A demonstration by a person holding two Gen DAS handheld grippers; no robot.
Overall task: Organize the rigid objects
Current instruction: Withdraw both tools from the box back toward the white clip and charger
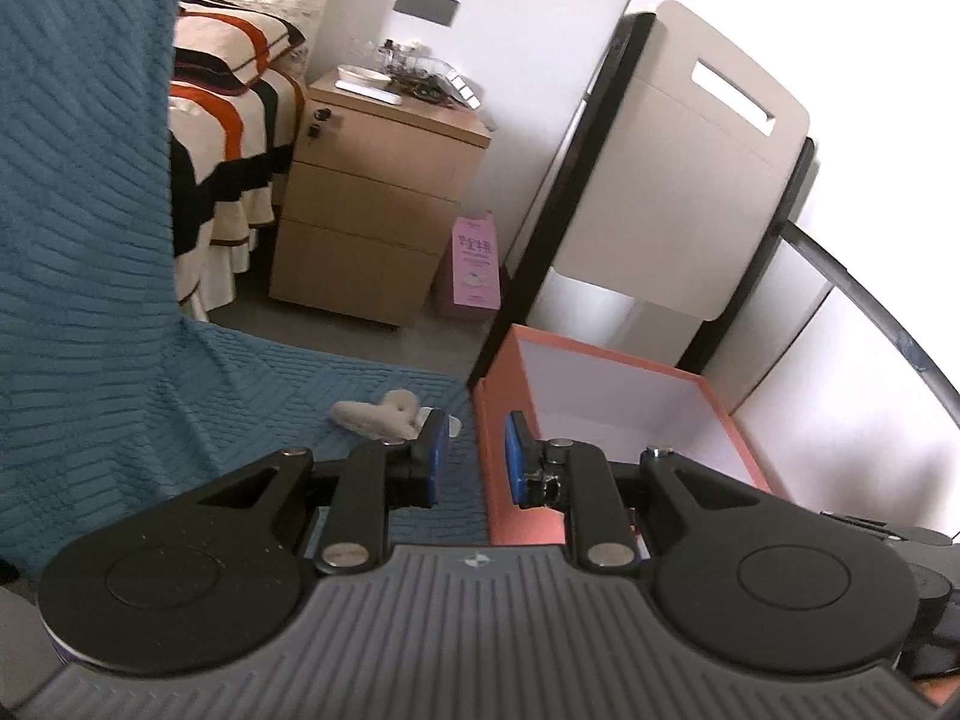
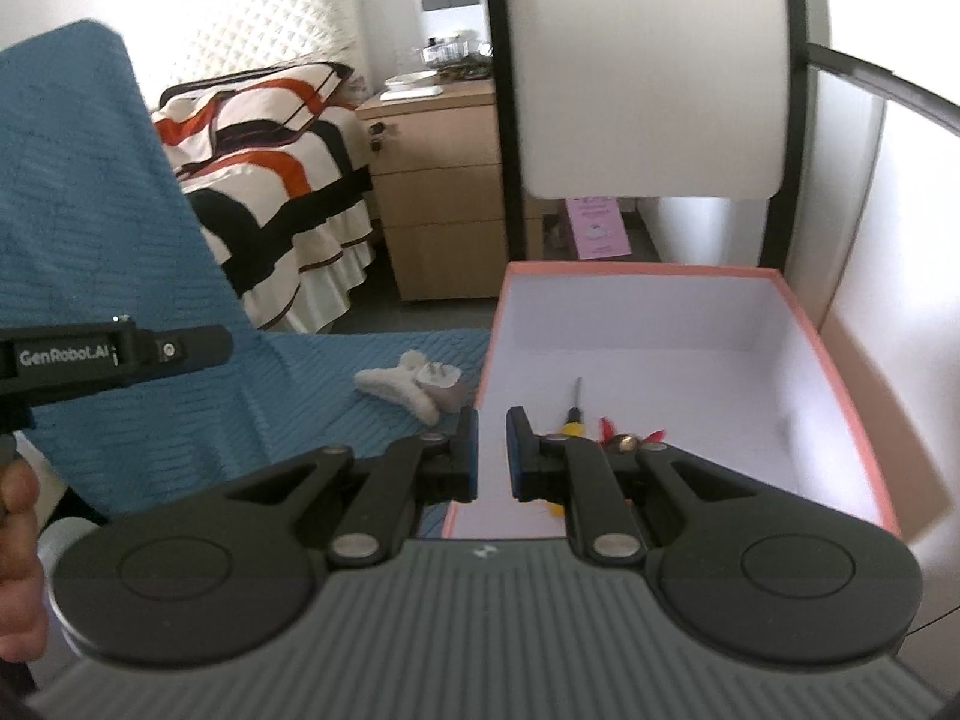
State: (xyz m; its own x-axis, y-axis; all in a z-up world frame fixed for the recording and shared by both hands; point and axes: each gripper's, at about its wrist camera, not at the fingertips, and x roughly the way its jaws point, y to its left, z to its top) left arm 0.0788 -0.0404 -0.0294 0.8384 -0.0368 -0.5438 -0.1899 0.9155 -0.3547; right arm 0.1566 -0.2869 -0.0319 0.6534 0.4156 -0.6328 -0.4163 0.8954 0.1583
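Screwdriver (image 2: 575, 414) and a small red-trimmed item (image 2: 624, 441) already lie in the pink box (image 2: 804, 324); a white hair clip (image 2: 414, 387) waits on the blue cloth (image 2: 120, 228) just beside its left wall. Left gripper (image 1: 474, 456) is slightly parted and empty. Right gripper (image 2: 492, 450), nearly shut, carries nothing. Box stays mostly bare, with room inside.

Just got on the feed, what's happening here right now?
A person with a gripper in each hand is sorting small items into the pink box on a blue blanket. A screwdriver already lies inside. A cream hair claw sits on the blanket just left of the box. The right gripper is shut and empty; the left gripper holds nothing, jaws narrowly apart.
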